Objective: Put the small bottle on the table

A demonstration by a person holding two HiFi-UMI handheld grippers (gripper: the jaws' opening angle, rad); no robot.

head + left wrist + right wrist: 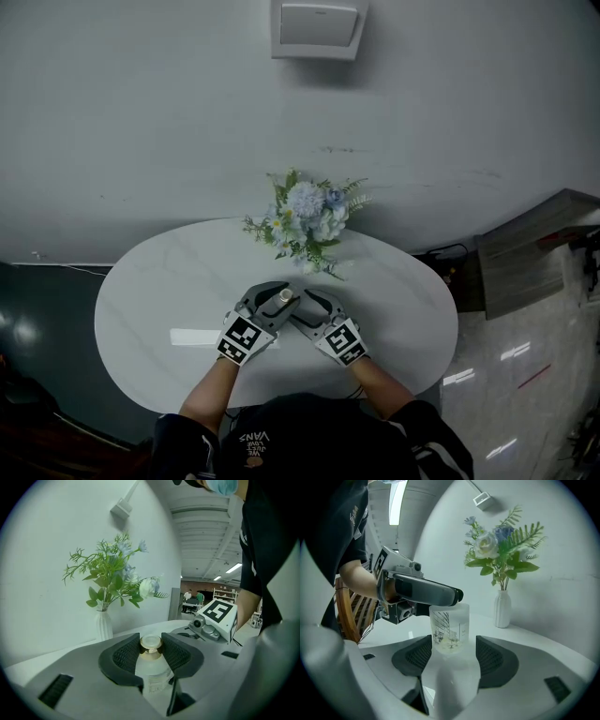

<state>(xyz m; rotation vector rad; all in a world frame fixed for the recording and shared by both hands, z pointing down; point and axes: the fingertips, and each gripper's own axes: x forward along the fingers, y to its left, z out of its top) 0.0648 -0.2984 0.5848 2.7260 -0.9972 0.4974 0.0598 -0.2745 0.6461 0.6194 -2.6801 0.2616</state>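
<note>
A small frosted bottle [284, 296] with a gold cap hangs over the front middle of the white oval table [159, 291]. My left gripper [151, 644] is shut on the bottle [153, 670], its pads pinching the neck just under the gold cap. In the right gripper view the bottle [450, 627] stands upright, with the left gripper [424, 590] across its top. My right gripper [452, 651] is open, one pad on either side of the bottle's lower part with a gap on both sides. Whether the base touches the table I cannot tell.
A white vase of blue and white flowers [305, 220] stands at the table's back edge, just behind the bottle. A wall runs behind the table. In the left gripper view the right gripper's marker cube [219, 616] sits close at right. A wooden chair [347, 616] shows at left.
</note>
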